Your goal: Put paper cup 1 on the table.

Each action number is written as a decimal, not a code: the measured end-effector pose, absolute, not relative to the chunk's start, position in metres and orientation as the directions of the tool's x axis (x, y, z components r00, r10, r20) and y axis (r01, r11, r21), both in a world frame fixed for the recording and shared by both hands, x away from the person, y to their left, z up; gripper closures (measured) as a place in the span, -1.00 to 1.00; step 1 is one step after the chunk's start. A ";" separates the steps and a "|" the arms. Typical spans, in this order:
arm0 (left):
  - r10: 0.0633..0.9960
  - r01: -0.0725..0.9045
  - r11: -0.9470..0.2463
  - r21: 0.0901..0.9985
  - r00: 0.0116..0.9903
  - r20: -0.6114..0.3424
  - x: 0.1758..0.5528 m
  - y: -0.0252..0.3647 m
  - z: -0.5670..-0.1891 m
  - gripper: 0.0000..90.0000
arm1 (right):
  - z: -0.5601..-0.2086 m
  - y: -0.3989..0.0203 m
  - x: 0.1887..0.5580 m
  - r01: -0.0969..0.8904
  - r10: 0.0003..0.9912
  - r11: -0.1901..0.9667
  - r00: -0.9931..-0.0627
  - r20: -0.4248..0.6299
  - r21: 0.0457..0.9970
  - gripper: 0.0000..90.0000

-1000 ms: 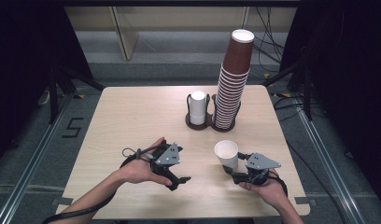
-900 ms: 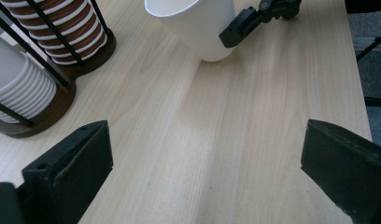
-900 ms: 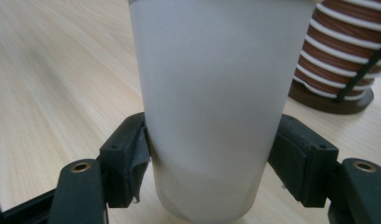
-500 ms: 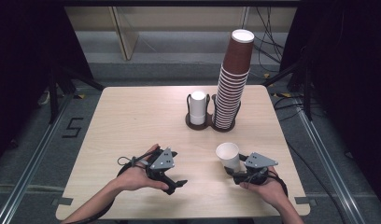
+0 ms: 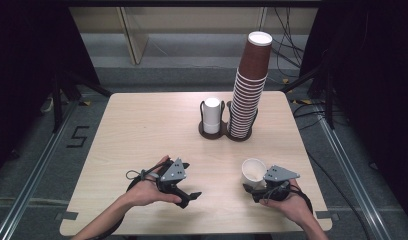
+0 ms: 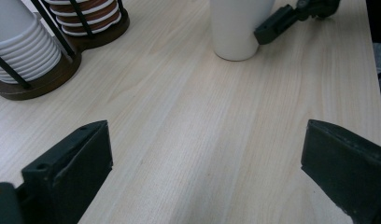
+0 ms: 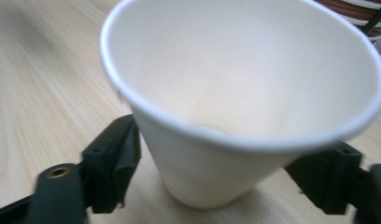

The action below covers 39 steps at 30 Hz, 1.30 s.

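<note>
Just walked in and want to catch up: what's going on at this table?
A person works two hand-held tools on a wooden table. The right tool has a white paper cup standing upright between its jaws near the front edge; the jaws have just been opening, so the cup looks set down and released. The left tool rests open and empty nearby. Farther back, a holder carries a short white cup stack and a tall brown one.
</note>
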<state>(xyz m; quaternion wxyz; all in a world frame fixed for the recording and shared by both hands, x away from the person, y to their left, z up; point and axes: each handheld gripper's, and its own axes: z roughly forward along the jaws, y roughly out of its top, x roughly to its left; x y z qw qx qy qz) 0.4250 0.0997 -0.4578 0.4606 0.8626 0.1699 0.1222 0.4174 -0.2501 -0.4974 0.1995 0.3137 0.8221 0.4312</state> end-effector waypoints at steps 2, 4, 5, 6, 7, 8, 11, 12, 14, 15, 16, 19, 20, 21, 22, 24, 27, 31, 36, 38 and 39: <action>0.404 0.182 -0.506 0.843 0.913 0.046 0.426 0.099 -0.457 -0.97 | -0.495 -0.251 0.415 0.366 0.696 0.427 -0.717 -0.042 0.827 -0.68; 0.406 0.180 -0.491 0.852 0.913 0.041 0.427 0.099 -0.457 -0.97 | -0.493 -0.253 0.414 0.358 0.693 0.443 -0.719 -0.061 0.822 -0.76; 0.402 0.182 -0.483 0.856 0.915 0.033 0.428 0.098 -0.456 -0.97 | -0.492 -0.253 0.411 0.383 0.702 0.426 -0.711 -0.033 0.820 -0.78; 0.409 0.177 -0.478 0.860 0.912 0.040 0.429 0.098 -0.455 -0.97 | -0.491 -0.256 0.411 0.362 0.696 0.436 -0.716 -0.054 0.824 -0.80; 0.412 0.179 -0.472 0.863 0.911 0.036 0.429 0.098 -0.454 -0.97 | -0.490 -0.258 0.410 0.363 0.695 0.434 -0.717 -0.050 0.824 -0.83; 0.414 0.175 -0.463 0.869 0.909 0.038 0.431 0.098 -0.453 -0.97 | -0.489 -0.259 0.408 0.366 0.700 0.432 -0.712 -0.050 0.824 -0.85; 0.426 0.174 -0.436 0.883 0.904 0.032 0.435 0.098 -0.452 -0.97 | -0.485 -0.263 0.405 0.368 0.704 0.409 -0.710 -0.032 0.835 -0.89; 0.437 0.176 -0.427 0.887 0.899 0.031 0.436 0.099 -0.452 -0.97 | -0.484 -0.263 0.404 0.375 0.709 0.403 -0.705 -0.025 0.835 -0.90; 0.449 0.177 -0.417 0.892 0.893 0.033 0.438 0.099 -0.452 -0.97 | -0.481 -0.265 0.404 0.365 0.704 0.404 -0.709 -0.031 0.839 -0.92; 0.454 0.179 -0.414 0.892 0.891 0.031 0.439 0.100 -0.452 -0.97 | -0.480 -0.264 0.403 0.368 0.707 0.397 -0.707 -0.025 0.841 -0.93; 0.456 0.180 -0.407 0.895 0.890 0.029 0.441 0.100 -0.451 -0.97 | -0.478 -0.264 0.402 0.355 0.703 0.393 -0.711 -0.027 0.848 -0.93; 0.458 0.178 -0.400 0.899 0.888 0.027 0.442 0.101 -0.450 -0.97 | -0.470 -0.264 0.402 0.324 0.694 0.391 -0.718 -0.045 0.861 -0.96; 0.453 0.173 -0.398 0.901 0.891 0.029 0.444 0.101 -0.449 -0.97 | -0.467 -0.264 0.401 0.327 0.696 0.379 -0.717 -0.034 0.865 -0.96; 0.455 0.171 -0.399 0.901 0.890 0.032 0.444 0.101 -0.448 -0.97 | -0.463 -0.263 0.400 0.332 0.702 0.370 -0.712 -0.027 0.868 -0.96; 0.463 0.174 -0.391 0.904 0.886 0.030 0.444 0.101 -0.447 -0.96 | -0.460 -0.263 0.400 0.324 0.700 0.362 -0.714 -0.025 0.874 -0.96; 0.460 0.167 -0.387 0.907 0.887 0.033 0.447 0.100 -0.444 -0.96 | -0.452 -0.264 0.402 0.305 0.698 0.352 -0.715 -0.031 0.885 -0.97; 0.466 0.163 -0.381 0.910 0.884 0.037 0.452 0.097 -0.441 -0.96 | -0.439 -0.266 0.408 0.272 0.702 0.319 -0.711 -0.033 0.908 -0.96; 0.472 0.152 -0.369 0.917 0.880 0.044 0.461 0.093 -0.434 -0.96 | -0.426 -0.267 0.417 0.258 0.715 0.287 -0.699 -0.028 0.922 -0.96; 0.495 0.133 -0.331 0.934 0.867 0.053 0.473 0.085 -0.423 -0.97 | -0.414 -0.265 0.431 0.237 0.739 0.251 -0.673 -0.027 0.939 -0.97; 0.510 0.126 -0.328 0.936 0.858 0.064 0.476 0.081 -0.418 -0.97 | -0.410 -0.265 0.437 0.233 0.747 0.243 -0.665 -0.028 0.942 -0.97; 0.513 0.117 -0.325 0.938 0.855 0.071 0.478 0.078 -0.416 -0.97 | -0.407 -0.265 0.440 0.224 0.748 0.237 -0.663 -0.030 0.945 -0.97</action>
